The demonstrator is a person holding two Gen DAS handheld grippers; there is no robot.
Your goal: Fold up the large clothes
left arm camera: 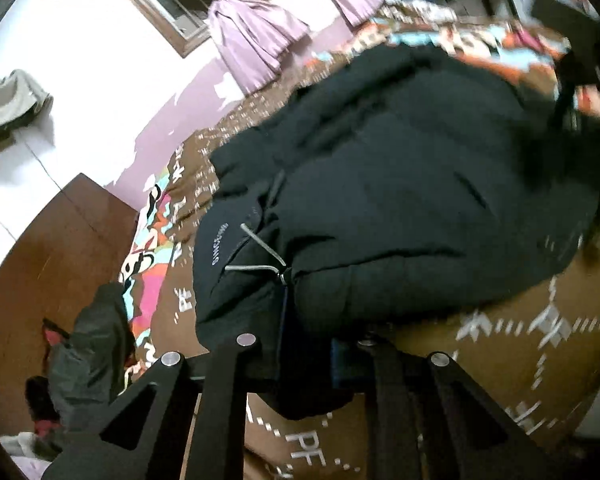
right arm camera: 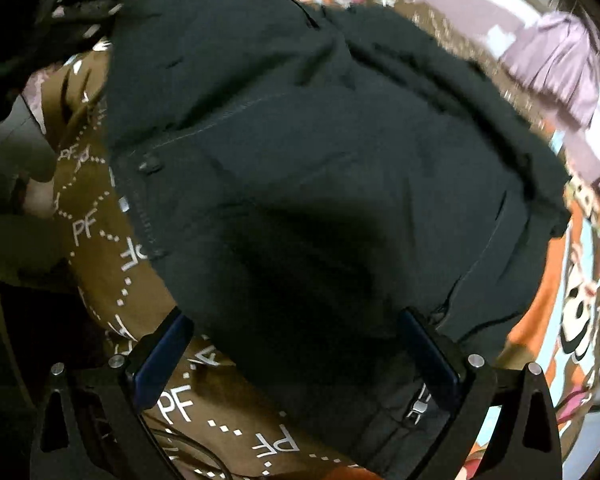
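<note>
The black padded jacket (left arm camera: 380, 168) filled mid-frame on the brown lettered bedspread (left arm camera: 500, 360). The left gripper (left arm camera: 306, 344) pinched its lower edge; the right gripper (right arm camera: 296, 344), jaws wide, straddled the hem ungripped. Both should grip before lifting evenly.

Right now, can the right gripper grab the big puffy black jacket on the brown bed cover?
Probably yes. The right gripper has its jaws wide open with the puffy black jacket's hem lying between them, and nothing blocks it.
</note>
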